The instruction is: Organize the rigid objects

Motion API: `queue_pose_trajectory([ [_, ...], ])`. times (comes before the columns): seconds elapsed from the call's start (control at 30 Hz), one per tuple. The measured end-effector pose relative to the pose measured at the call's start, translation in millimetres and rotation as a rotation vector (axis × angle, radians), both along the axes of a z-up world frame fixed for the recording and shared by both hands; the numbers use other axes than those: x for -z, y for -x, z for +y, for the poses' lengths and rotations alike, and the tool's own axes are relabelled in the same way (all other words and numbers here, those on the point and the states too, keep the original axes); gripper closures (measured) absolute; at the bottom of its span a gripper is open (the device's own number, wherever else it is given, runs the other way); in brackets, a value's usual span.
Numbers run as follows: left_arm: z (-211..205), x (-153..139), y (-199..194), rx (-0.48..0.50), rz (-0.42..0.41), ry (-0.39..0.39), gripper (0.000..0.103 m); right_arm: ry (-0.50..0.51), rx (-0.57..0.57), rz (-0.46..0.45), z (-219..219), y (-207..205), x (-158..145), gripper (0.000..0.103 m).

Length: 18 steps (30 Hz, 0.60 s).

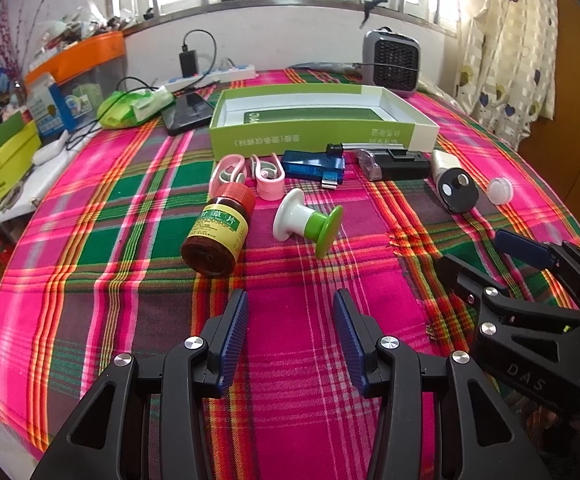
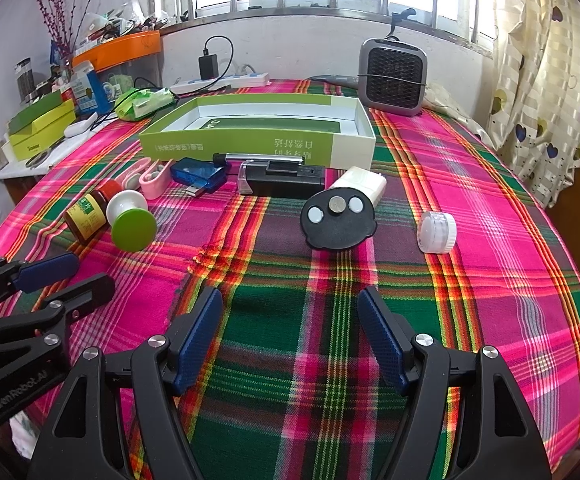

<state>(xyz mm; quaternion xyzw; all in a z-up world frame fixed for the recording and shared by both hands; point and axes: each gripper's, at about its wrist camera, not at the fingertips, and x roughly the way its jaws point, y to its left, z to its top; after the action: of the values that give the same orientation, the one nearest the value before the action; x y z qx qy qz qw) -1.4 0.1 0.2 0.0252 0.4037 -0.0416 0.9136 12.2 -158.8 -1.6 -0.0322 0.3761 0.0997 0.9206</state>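
Right now I am holding both grippers low over the plaid tablecloth (image 1: 290, 360), short of the row of small objects, and nothing is being carried: the left gripper (image 1: 291, 338) is standing with its jaws wide apart and empty, and the right gripper (image 2: 290, 340) is standing just as wide and just as empty. I am reading the open green box (image 2: 250, 142) at the back as the place these things are going, though that is my guess from the task. I am thinking the brown medicine bottle (image 1: 218, 234) is the natural pick for the left side, since it is lying nearest those jaws. It is lying on its side with its long axis running away from me, base pointing at the camera and red cap pointing toward the box, tilted slightly right. To do this well I am planning to come in from above with the pads spanning the labelled body across that axis, so the round glass is not rolling out sideways. The green and white plunger-shaped piece (image 1: 303, 226) is lying just beside it, so I am minding the right finger's clearance. For the right gripper, the black disc (image 2: 337, 220) with 3 round buttons and the white cap (image 2: 435, 232) are lying ahead, well apart from each other.
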Motion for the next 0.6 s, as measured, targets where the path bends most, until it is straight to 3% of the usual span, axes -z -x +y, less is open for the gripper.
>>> queue_pose_trajectory([
  [0.3,29.3,-10.8,5.2,0.002,-0.012,0.096,0.06,-0.019,0.016,0.015,-14.4,-0.8,-1.0,0.032],
  [0.6,55.8,-13.3,-15.7,-0.064,0.007,0.131,0.06,-0.061,0.051,0.017,-36.0,-11.4,-6.3,0.032],
])
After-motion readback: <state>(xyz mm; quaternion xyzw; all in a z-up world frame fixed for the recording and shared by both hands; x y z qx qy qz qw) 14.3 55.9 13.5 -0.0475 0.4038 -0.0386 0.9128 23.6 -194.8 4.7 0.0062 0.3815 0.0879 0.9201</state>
